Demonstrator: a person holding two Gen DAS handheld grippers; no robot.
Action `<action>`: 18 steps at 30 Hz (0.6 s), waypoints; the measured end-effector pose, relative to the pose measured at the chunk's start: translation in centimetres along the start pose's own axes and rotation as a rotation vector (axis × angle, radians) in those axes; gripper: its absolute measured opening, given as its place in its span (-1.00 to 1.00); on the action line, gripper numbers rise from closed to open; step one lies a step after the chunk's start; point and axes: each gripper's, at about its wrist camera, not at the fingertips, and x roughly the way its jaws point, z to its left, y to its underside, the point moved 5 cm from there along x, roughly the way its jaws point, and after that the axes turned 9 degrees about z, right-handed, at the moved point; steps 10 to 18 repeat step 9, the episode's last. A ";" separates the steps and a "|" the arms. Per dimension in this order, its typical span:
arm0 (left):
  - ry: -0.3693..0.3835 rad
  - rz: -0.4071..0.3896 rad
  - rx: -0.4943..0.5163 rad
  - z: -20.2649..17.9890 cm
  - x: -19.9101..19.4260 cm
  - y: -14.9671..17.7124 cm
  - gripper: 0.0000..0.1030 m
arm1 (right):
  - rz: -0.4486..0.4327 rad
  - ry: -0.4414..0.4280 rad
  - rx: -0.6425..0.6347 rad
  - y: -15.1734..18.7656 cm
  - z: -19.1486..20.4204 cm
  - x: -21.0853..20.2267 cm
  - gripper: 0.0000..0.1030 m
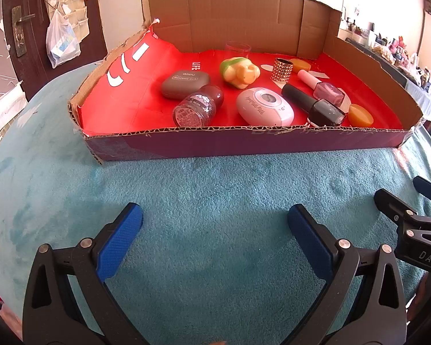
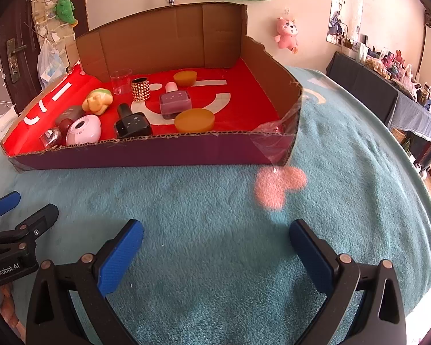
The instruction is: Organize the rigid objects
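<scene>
A shallow cardboard tray (image 1: 244,141) with a red floor sits on a teal blanket; it also shows in the right wrist view (image 2: 146,155). Inside lie a grey case (image 1: 185,84), a glitter jar (image 1: 196,107), a white oval device (image 1: 264,106), a yellow-green toy (image 1: 240,72), a black nail polish (image 1: 316,105), a pink nail polish (image 1: 324,87), a studded ring holder (image 1: 282,69), a clear cup (image 1: 237,49) and two orange discs (image 1: 360,114). My left gripper (image 1: 215,221) is open and empty in front of the tray. My right gripper (image 2: 215,238) is open and empty beside it.
The teal blanket (image 1: 215,189) covers the surface, with a pink heart patch (image 2: 278,184) near the tray's right corner. A door with hanging bags (image 1: 61,40) stands at the left. A cluttered table (image 2: 402,86) stands at the far right.
</scene>
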 end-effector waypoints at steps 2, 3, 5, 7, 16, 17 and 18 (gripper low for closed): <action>0.001 0.000 0.000 0.0 0.0 0.0 1.00 | 0.000 0.000 -0.001 0.0 0.0 0.0 1.00; 0.002 -0.001 0.000 0.0 0.0 0.0 1.00 | 0.000 0.000 -0.001 0.0 0.0 0.0 1.00; 0.002 -0.001 0.000 0.0 0.0 0.0 1.00 | 0.000 0.000 -0.001 0.0 0.0 0.0 1.00; 0.002 -0.001 0.000 0.0 0.0 0.0 1.00 | 0.000 0.000 -0.001 0.0 0.0 0.0 1.00; 0.002 -0.001 0.000 0.0 0.0 0.0 1.00 | 0.000 0.000 -0.001 0.0 0.0 0.0 1.00; 0.002 -0.001 0.000 0.0 0.0 0.0 1.00 | 0.000 0.000 -0.001 0.0 0.0 0.0 1.00; 0.002 -0.001 0.000 0.0 0.0 0.0 1.00 | 0.000 0.000 -0.001 0.0 0.0 0.0 1.00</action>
